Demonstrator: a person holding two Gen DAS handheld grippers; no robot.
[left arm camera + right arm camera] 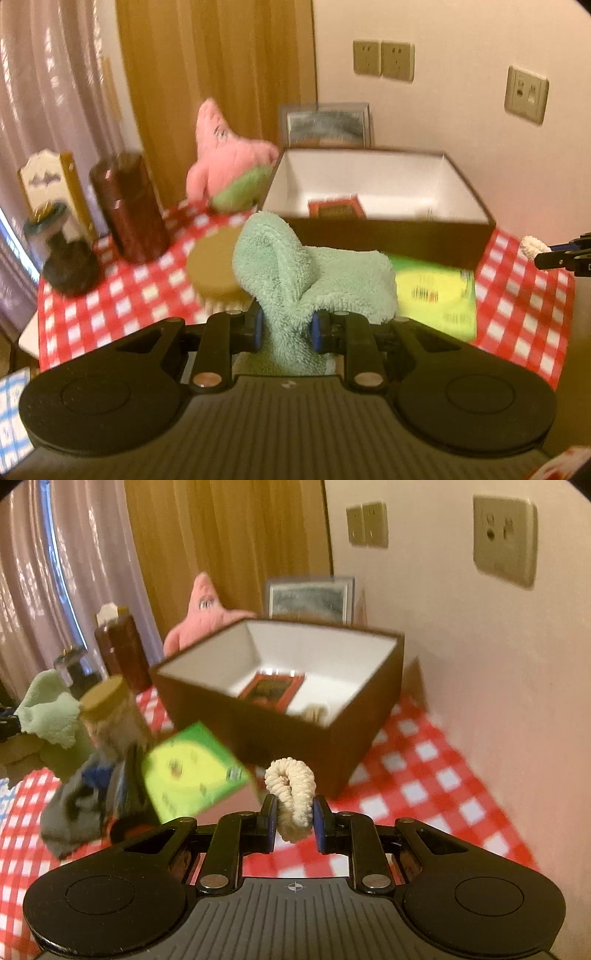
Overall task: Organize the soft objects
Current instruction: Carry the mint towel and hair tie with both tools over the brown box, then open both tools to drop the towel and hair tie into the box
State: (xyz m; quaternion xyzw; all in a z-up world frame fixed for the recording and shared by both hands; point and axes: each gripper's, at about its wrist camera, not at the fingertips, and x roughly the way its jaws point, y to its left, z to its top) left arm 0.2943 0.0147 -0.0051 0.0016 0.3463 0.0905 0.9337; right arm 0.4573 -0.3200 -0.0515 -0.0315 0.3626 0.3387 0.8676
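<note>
Nearest, your left gripper (287,328): jaws clamped on a mint-green fleece cloth (310,273), which bunches above the pads and flops forward and to the right. Your right gripper (294,818): jaws pinched on a cream scrunchie (291,794), its loop standing up between the pads, long axis roughly vertical.

Both loads are off the red-checked tablecloth (424,775). Both grippers tilt downward toward the table.

The relation to watch: the open dark box (295,716) with its white lining lies ahead of both grippers and slightly above your fingertips in each view. From the right wrist it sits just beyond the scrunchie, near corner facing you; the right hand looks the nearer of the two. From the left wrist the front wall runs squarely across, just past the cloth.

In the way, judging from both views: the front wall of the box, which each load likely must clear. A yellow-green packet (192,771) lies between the grippers and the box. Left of that, a cork-lidded jar (107,709) and a dark grey cloth (74,812).

Inside the box: a red-bordered card (273,686) and something pale, too blurred to name.

Farther back: a maroon canister (129,210), a pink starfish plush (221,155) beside the box, a framed picture (325,123), wall sockets (382,59), curtains
</note>
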